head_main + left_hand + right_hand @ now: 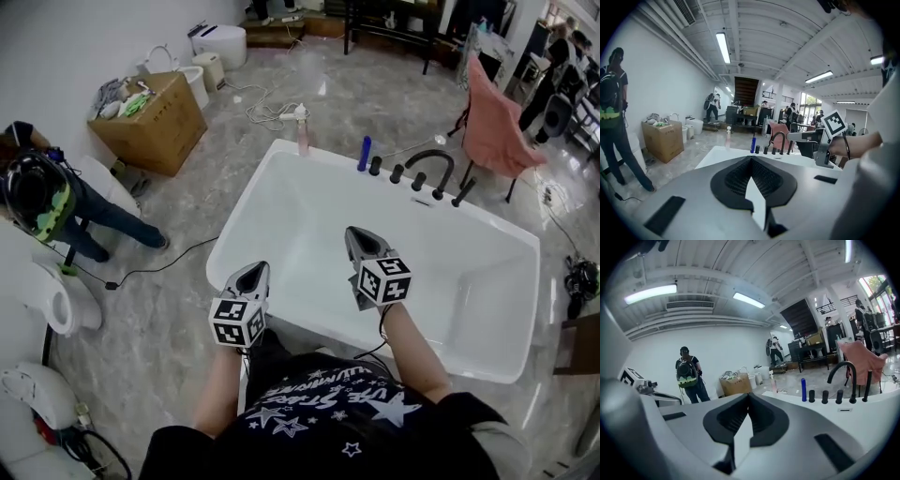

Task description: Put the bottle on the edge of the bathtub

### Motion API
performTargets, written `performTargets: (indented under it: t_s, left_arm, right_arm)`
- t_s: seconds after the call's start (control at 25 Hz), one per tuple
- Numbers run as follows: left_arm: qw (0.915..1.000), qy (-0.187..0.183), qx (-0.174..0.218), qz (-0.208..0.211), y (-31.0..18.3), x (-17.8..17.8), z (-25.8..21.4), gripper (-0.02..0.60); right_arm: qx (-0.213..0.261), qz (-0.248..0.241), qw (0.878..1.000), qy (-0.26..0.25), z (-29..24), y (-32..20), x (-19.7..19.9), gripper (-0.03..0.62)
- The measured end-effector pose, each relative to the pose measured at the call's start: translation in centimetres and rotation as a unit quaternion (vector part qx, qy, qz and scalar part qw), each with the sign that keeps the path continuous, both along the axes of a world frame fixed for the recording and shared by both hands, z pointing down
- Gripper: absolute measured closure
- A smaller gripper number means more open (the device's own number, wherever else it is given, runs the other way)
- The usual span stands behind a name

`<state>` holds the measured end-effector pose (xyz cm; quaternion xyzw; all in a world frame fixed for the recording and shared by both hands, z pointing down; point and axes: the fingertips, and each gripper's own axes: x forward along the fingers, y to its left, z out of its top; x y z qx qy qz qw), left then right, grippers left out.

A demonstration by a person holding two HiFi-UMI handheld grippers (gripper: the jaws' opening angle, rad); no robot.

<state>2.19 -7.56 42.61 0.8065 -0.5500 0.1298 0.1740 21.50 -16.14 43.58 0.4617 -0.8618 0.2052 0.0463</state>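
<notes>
A white bathtub (281, 164) fills the middle of the head view. On its far left corner stands a pink bottle (302, 138), also in the left gripper view (728, 136) and the right gripper view (774, 382). A blue bottle (364, 153) stands upright on the far rim beside the black knobs (753, 143) (803, 390). My left gripper (255, 270) (751, 159) hovers over the near rim, shut and empty. My right gripper (354, 234) (749, 395) hangs over the tub's inside, shut with nothing in it. Both are far from the bottles.
A black faucet (431, 161) with several knobs sits on the far rim. An open cardboard box (150, 117) stands left of the tub, and a person with a backpack (42, 197) further left. A chair with pink cloth (497, 122) is behind the tub; cables lie on the floor (272, 112).
</notes>
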Motion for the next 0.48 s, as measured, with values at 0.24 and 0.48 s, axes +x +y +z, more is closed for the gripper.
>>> performTargets:
  t_s: [0.24,0.48]
  left_arm:
    - [0.9997,-0.011,-0.009,-0.023,4.0,3.4,-0.4,0.568]
    - [0.9987,-0.008,-0.024,-0.043,6.2,3.7,0.4,0.568]
  right_arm:
    - [0.003,-0.03,1.0,-0.009,-0.1,1.5,1.7,0.58]
    - [-0.022,-0.072,0.997,-0.012,2.5,3.2,0.0,0.58]
